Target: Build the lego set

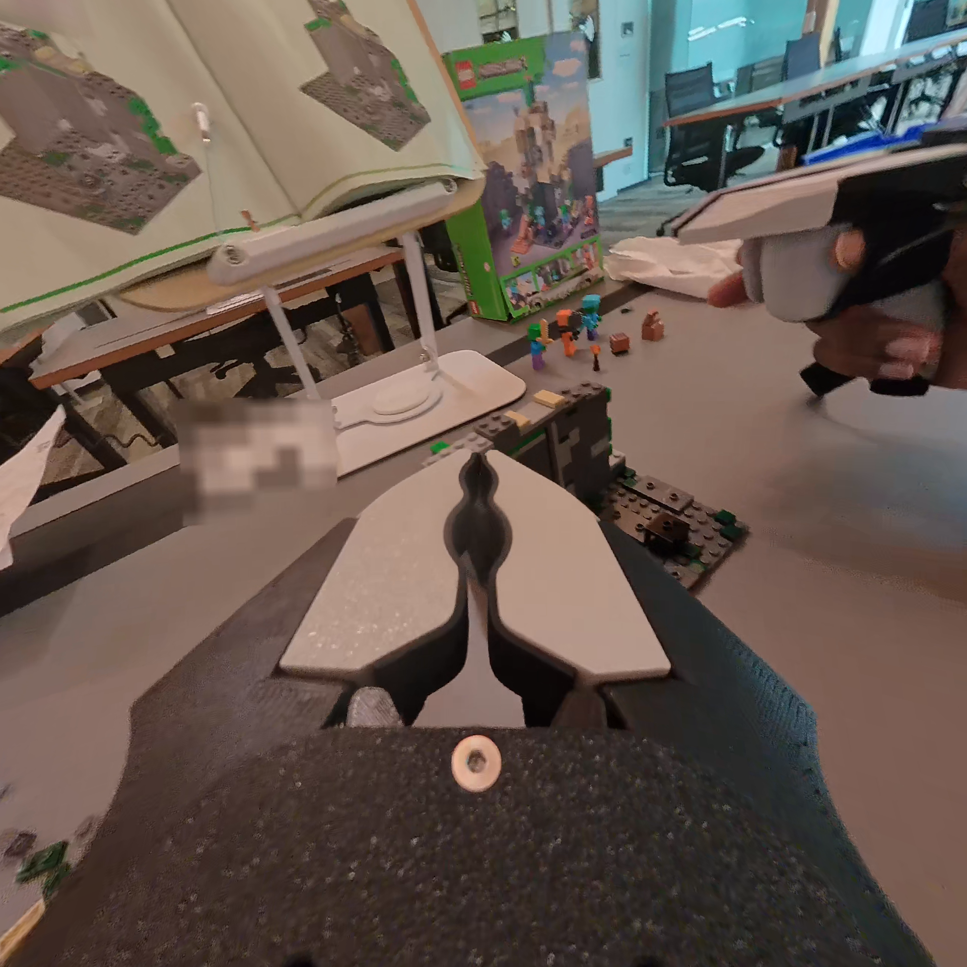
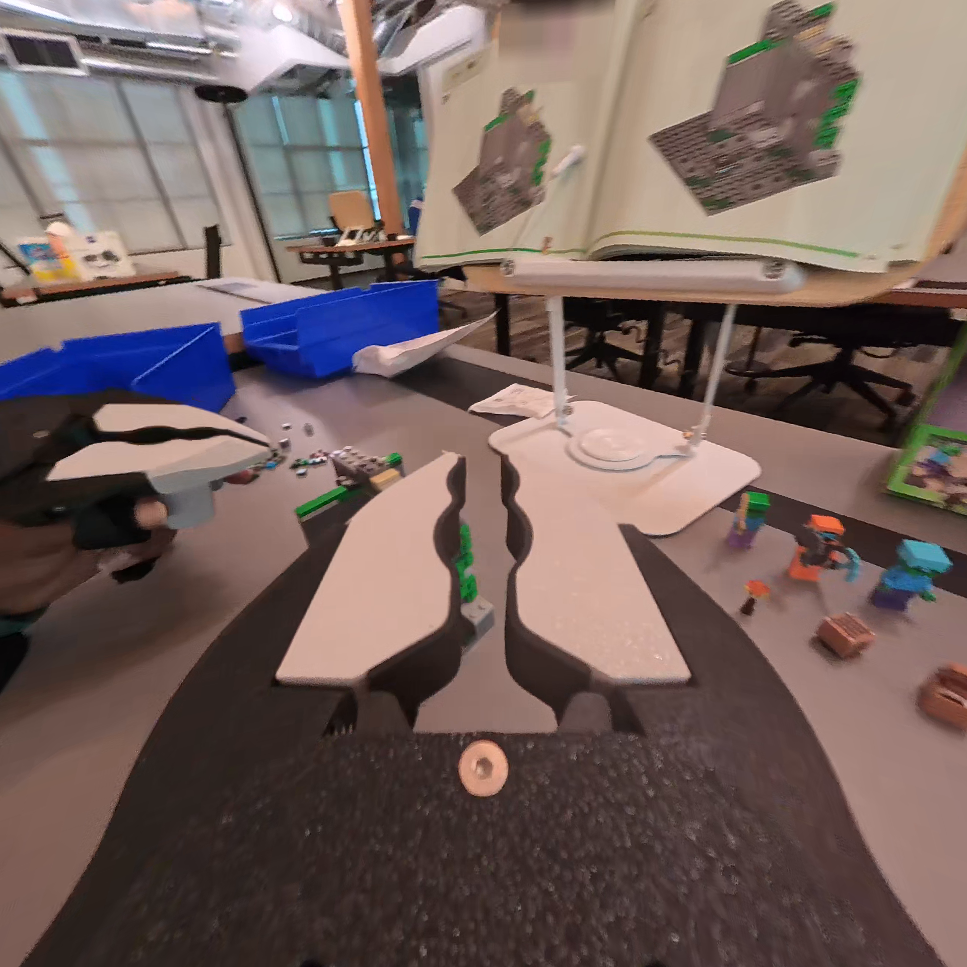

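Observation:
The grey and green lego build (image 1: pixel 575 445) stands on its studded baseplate (image 1: pixel 675 523) just beyond my left gripper (image 1: pixel 476 461), which is shut with nothing visible between its tips. The left gripper also shows in the right wrist view (image 2: pixel 264 449), held in a hand above the table. My right gripper (image 2: pixel 481 463) is open by a narrow gap and empty, hovering over the build (image 2: pixel 361 463). Green bricks (image 2: pixel 467 565) of the build show through that gap. The right gripper (image 1: pixel 685 230) also shows in the left wrist view, high and to the right of the build.
An open instruction book (image 2: pixel 680 131) rests on a white stand (image 2: pixel 628 460) behind the build. Three minifigures (image 2: pixel 816 549) and small brown builds (image 2: pixel 845 636) stand to the right, beside the set box (image 1: pixel 533 183). Loose pieces (image 2: pixel 306 460) and blue bins (image 2: pixel 340 335) lie left. Tip to tip, the grippers are about 15 centimeters apart. My right gripper is the nearer one to the open instruction book (image 2: pixel 680 131): about 25 centimeters, against 30 centimeters. Look for it in the left wrist view (image 1: pixel 323 86) too.

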